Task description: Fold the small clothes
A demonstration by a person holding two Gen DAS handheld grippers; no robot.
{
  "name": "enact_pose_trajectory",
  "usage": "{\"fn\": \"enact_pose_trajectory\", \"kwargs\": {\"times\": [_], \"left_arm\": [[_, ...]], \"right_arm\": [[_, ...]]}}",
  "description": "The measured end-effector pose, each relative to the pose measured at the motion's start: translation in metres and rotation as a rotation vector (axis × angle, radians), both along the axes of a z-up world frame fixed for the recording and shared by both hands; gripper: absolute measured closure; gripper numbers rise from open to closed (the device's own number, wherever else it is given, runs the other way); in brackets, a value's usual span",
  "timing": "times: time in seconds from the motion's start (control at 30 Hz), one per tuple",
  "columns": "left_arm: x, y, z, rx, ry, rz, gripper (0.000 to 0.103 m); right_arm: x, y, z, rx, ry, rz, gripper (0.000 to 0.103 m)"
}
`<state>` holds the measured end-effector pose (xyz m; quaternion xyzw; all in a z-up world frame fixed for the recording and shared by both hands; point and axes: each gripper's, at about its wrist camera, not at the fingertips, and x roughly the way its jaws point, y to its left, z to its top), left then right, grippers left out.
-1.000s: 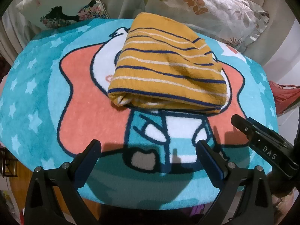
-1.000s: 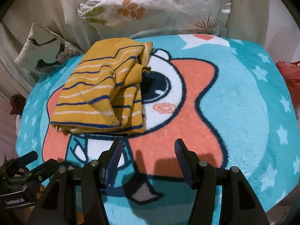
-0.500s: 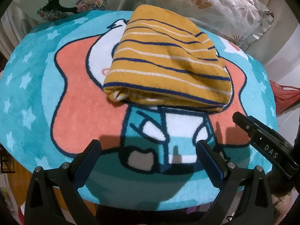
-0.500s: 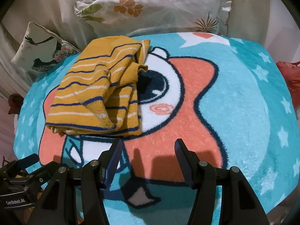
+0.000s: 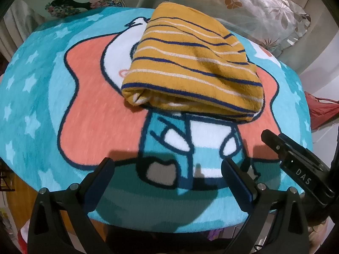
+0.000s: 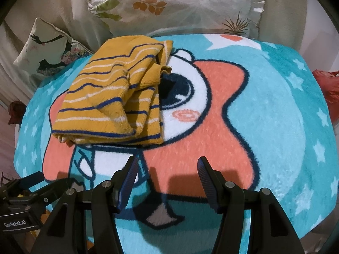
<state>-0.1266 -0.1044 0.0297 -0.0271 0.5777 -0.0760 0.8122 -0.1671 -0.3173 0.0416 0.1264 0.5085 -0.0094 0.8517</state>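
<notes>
A mustard-yellow garment with navy and white stripes (image 5: 190,67) lies folded in a thick bundle on the turquoise cartoon rug (image 5: 42,105). It also shows in the right wrist view (image 6: 114,97), left of centre, with a sleeve or flap folded over its right side. My left gripper (image 5: 167,169) is open and empty, hovering near the rug's front edge, short of the garment. My right gripper (image 6: 167,167) is open and empty, to the right of the garment's near corner. The right gripper's body (image 5: 296,169) shows at the left view's right edge.
The rug (image 6: 286,116) covers a round raised surface. Floral pillows (image 6: 180,2) and a bird-print cushion (image 6: 46,48) lie behind it. A red item (image 5: 322,110) sits off the rug's right side. The left gripper's body (image 6: 21,201) shows low left in the right view.
Both grippers have stayed open and moved slightly closer to the garment, which sits lower and larger in both views. The garment itself has not moved.
</notes>
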Motion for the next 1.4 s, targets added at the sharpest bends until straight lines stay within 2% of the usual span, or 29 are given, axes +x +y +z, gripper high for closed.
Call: {"fn": "enact_pose_trajectory", "kwargs": {"times": [0.77,1.4], "left_arm": [[-0.034,0.018,0.009,-0.035,-0.014,0.007,0.003],[-0.035,0.011,0.015,-0.032,-0.03,-0.013,0.003]], "right_arm": [[-0.037,0.023,0.005,-0.03,-0.006,0.027,0.036],[-0.042,0.02,0.008,-0.033,-0.017,0.023,0.035]]}}
